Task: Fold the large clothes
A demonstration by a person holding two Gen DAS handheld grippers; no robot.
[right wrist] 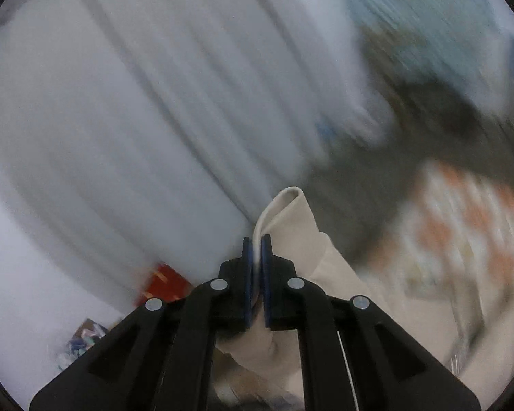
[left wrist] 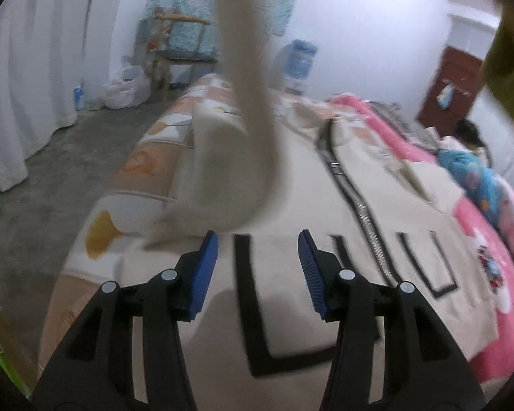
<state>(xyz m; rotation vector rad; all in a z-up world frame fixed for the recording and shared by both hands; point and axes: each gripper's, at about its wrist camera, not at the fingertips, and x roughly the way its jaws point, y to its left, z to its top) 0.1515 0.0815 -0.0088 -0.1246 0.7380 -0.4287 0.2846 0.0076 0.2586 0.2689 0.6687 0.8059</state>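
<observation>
A large cream jacket with a central zipper and black U-shaped pocket trim lies spread on the bed. One of its sleeves is pulled up, a blurred strip rising out of the top of the left wrist view. My left gripper hovers open just above the jacket's hem, nothing between its blue pads. My right gripper is shut on the folded cream sleeve end, held high; the cloth hangs down under it.
The bed has an orange-patterned cover and a pink blanket with blue clothes on the right. White curtains line the left wall beside bare grey floor. A water dispenser and shelf stand at the back.
</observation>
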